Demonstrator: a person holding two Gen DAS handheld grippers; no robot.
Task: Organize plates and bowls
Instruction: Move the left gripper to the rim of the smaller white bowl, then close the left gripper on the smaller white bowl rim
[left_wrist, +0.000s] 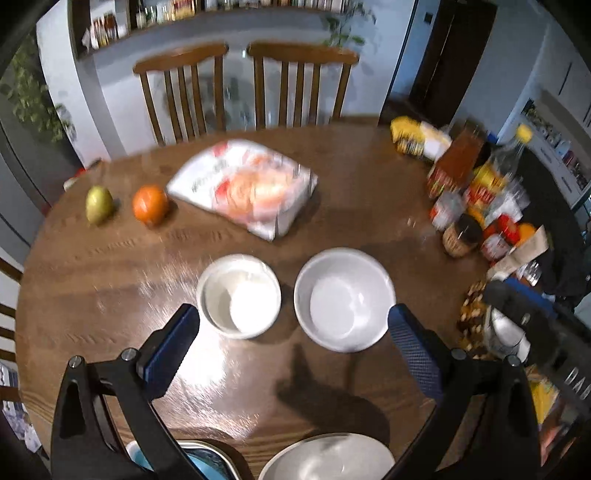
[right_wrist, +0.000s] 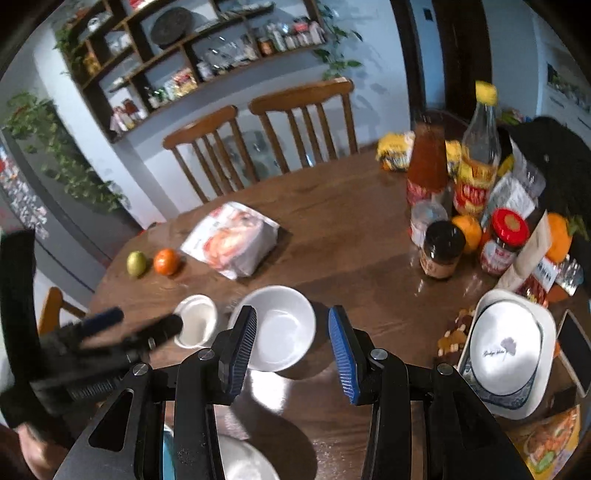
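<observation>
Two white bowls stand side by side on the round wooden table (left_wrist: 351, 192): a small bowl (left_wrist: 239, 295) on the left and a wider bowl (left_wrist: 344, 298) on the right. My left gripper (left_wrist: 293, 323) is open and empty, its fingertips flanking both bowls just in front of them. In the right wrist view my right gripper (right_wrist: 291, 317) is open and empty above the wide bowl (right_wrist: 280, 328); the small bowl (right_wrist: 195, 319) sits left of it, with the left gripper (right_wrist: 140, 325) blurred beside it. A white plate (left_wrist: 328, 459) and a blue-lined tray (left_wrist: 207, 461) lie at the near edge. A white plate on a blue-patterned plate (right_wrist: 509, 354) sits at right.
A bread bag (left_wrist: 245, 186), an orange (left_wrist: 149, 204) and a pear (left_wrist: 99, 204) lie at the back left. Bottles, jars and packets (right_wrist: 465, 206) crowd the right side, with dried fruit (right_wrist: 456, 330) near the plates. Two wooden chairs (left_wrist: 243, 88) stand behind.
</observation>
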